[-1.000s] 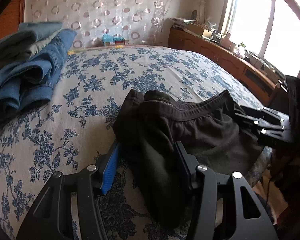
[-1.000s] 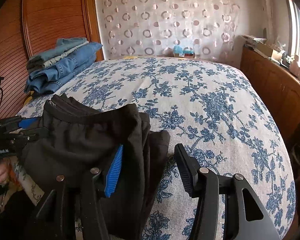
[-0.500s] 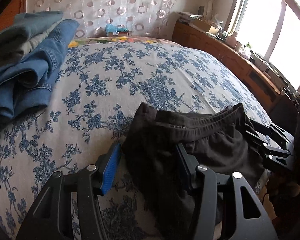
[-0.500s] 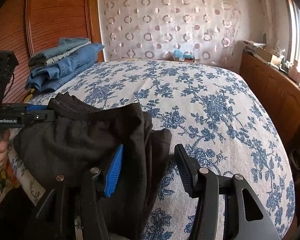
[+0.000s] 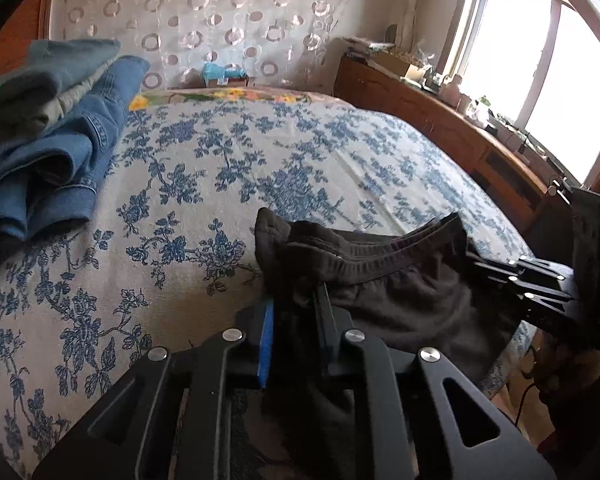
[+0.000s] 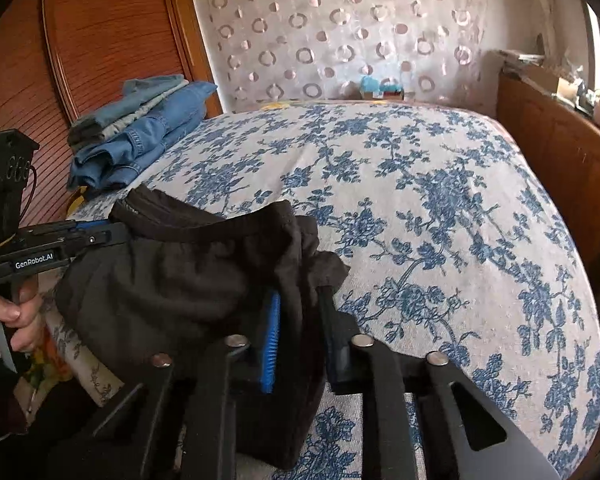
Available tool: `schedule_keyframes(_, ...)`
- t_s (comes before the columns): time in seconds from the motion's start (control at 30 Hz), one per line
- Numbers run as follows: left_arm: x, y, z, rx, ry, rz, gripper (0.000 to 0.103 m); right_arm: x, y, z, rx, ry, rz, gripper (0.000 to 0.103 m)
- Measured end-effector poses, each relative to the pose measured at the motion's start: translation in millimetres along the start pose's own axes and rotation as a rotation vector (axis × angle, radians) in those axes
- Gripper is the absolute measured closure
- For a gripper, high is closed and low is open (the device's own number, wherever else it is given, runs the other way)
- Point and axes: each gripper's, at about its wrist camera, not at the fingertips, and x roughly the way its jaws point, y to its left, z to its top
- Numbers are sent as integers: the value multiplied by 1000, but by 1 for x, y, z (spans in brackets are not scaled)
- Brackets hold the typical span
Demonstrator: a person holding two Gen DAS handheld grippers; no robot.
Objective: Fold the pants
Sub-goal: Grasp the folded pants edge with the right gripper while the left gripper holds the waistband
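Black pants [image 5: 400,292] with an elastic waistband hang between my two grippers at the near edge of the bed. My left gripper [image 5: 296,312] is shut on the left end of the pants' waist. My right gripper [image 6: 300,312] is shut on the right end of the pants [image 6: 188,280]. The right gripper also shows in the left wrist view [image 5: 524,280], and the left gripper in the right wrist view [image 6: 60,248], held by a hand. The pants' legs hang below, out of sight.
The bed [image 6: 440,208] has a white cover with blue flowers. A stack of folded jeans [image 5: 48,152] lies at its far left, also seen in the right wrist view [image 6: 140,132]. A wooden cabinet [image 5: 440,120] runs along the right side under a window.
Both grippers were open around the waistband and have closed on it. The pants have lifted slightly, and the left view has shifted forward over the bed.
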Motion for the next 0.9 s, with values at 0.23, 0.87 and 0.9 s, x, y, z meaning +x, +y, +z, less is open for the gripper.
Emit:
schedule_keyframes(0.23, -32, -10, -2, -1, -75, -27, 85, -10, -2, -1, 38, -38, 31, 94)
schedule_keyframes(0.87, -112, -41, 11, 70, -279, -29, 86, -96, 31, 5, -55, -249, 80, 95)
schedule_keyframes(0.9, -114, -41, 11, 73, -283, -29, 86, -100, 33, 4, -65, -258, 76, 95)
